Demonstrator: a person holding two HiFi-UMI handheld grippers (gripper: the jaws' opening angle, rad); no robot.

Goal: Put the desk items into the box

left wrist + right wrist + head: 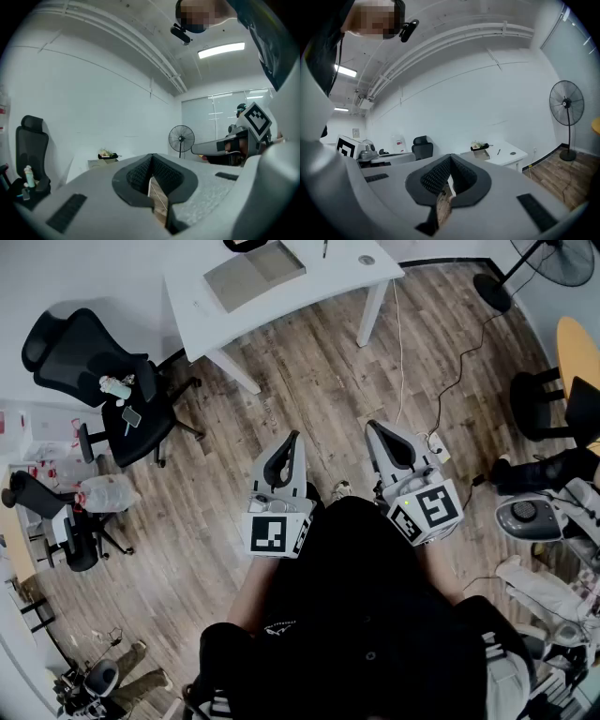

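Observation:
A white desk (314, 289) stands far ahead across the wooden floor. On it lie an open cardboard box (253, 273), a pen (324, 247) and a small round item (366, 259). The right gripper view shows the same box (481, 153), pen (498, 152) and round item (512, 153) in the distance. My left gripper (293, 437) and right gripper (372, 426) are held close to my body, side by side above the floor, well short of the desk. Both are shut and hold nothing; in the left gripper (151, 157) and right gripper (450, 157) views the tips meet.
A black office chair (94, 362) carrying a bottle and a phone stands left of the desk, and a second chair (56, 521) is nearer on the left. A standing fan (548, 263), a yellow round table (581, 343) and a power strip (437, 442) with cables are to the right.

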